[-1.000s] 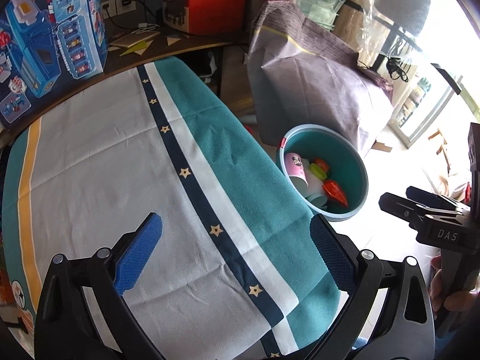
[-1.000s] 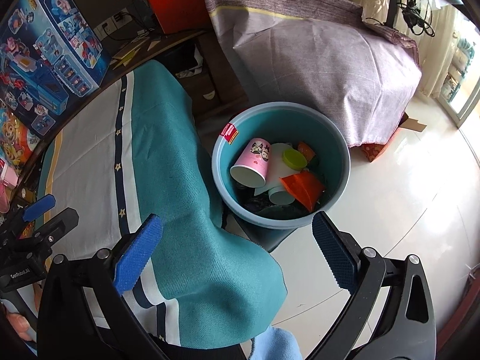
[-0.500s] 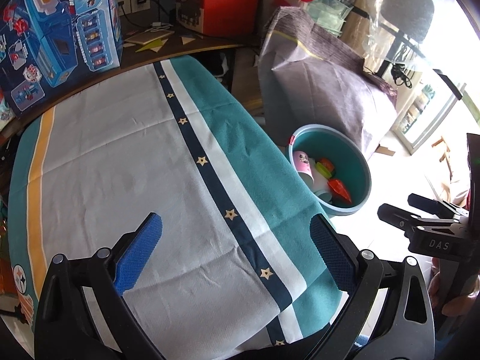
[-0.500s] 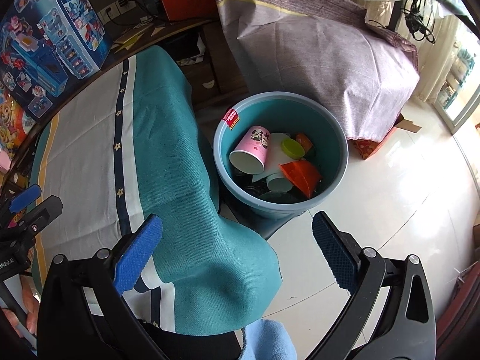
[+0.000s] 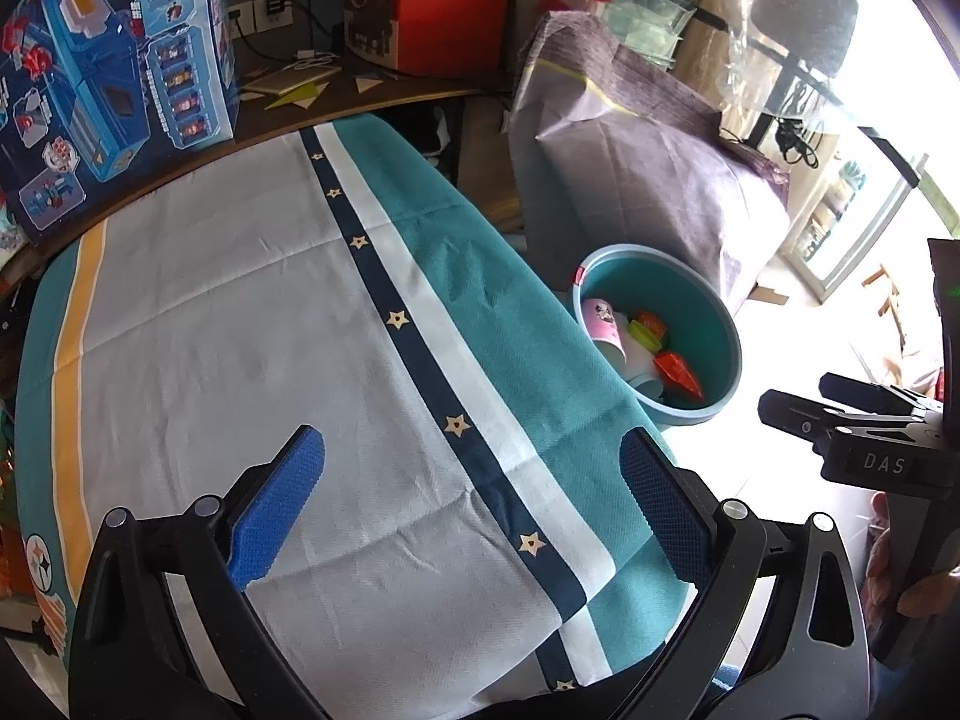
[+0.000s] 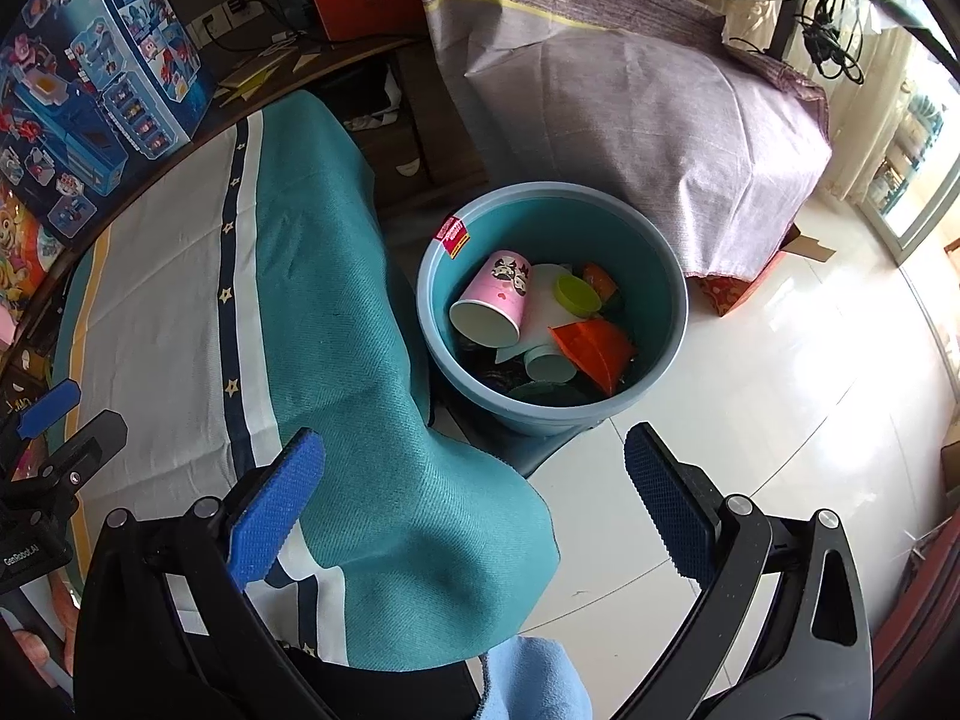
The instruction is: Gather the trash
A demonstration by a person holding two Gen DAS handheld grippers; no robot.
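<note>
Trash: a pink paper cup (image 6: 495,303) is lying on its side in the bucket, mouth facing the table; beside it a yellow-green lid (image 6: 577,294), an orange wrapper (image 6: 594,348), a small pale cup (image 6: 547,363) and white paper are piling up together.
Bucket (image 6: 675,324): the blue-green landmark is standing on the pale tiled floor (image 6: 780,420), its rim wearing a red sticker (image 6: 453,235) on the side facing the table.
Tablecloth (image 5: 240,330): a grey, teal and navy star-striped cloth is covering the table just beside the bucket, its teal edge draping down next to the bucket's wall; its top is lying bare.
Right gripper (image 6: 471,486): it is hovering above the floor on the near side of the bucket, its blue pads spread wide and gripping nothing.
Left gripper (image 5: 471,486): it is hanging over the cloth, on the table side of the bucket, its jaws likewise standing wide apart and empty.
Covered bulk (image 6: 630,102): something under a purple-grey sheet is sitting just behind the bucket.
Toy box (image 5: 114,72): a blue printed carton is standing at the table's far end, well apart from the bucket.
</note>
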